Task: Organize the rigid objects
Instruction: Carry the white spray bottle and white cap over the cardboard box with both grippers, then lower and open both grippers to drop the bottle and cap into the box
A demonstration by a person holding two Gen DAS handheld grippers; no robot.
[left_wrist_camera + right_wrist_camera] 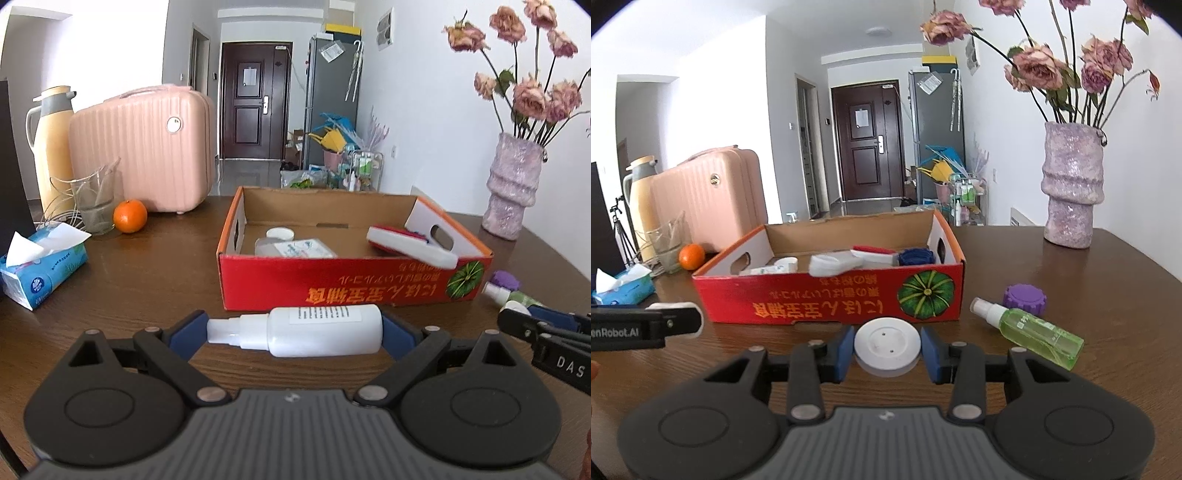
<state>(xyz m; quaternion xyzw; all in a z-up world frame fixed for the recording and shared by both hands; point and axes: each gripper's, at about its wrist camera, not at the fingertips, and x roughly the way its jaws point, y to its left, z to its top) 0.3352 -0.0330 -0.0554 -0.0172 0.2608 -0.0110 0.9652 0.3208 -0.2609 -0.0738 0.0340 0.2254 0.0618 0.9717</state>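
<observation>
White spray bottle (310, 330) | clamped endwise, left jaws | white round jar (886, 345) | gripped, right jaws, right view only

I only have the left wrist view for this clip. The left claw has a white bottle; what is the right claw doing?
Observer: The right claw is shut on a round white lid, held in front of the red box.
Reviewer: What is the thing lying right of the box? I see only a purple bit and a nozzle.
Observer: A green spray bottle lying on its side on the table, with a purple cap just behind it.
Reviewer: Anything in the box's right end behind that white piece?
Observer: A dark blue round item sits against the right wall.
</observation>
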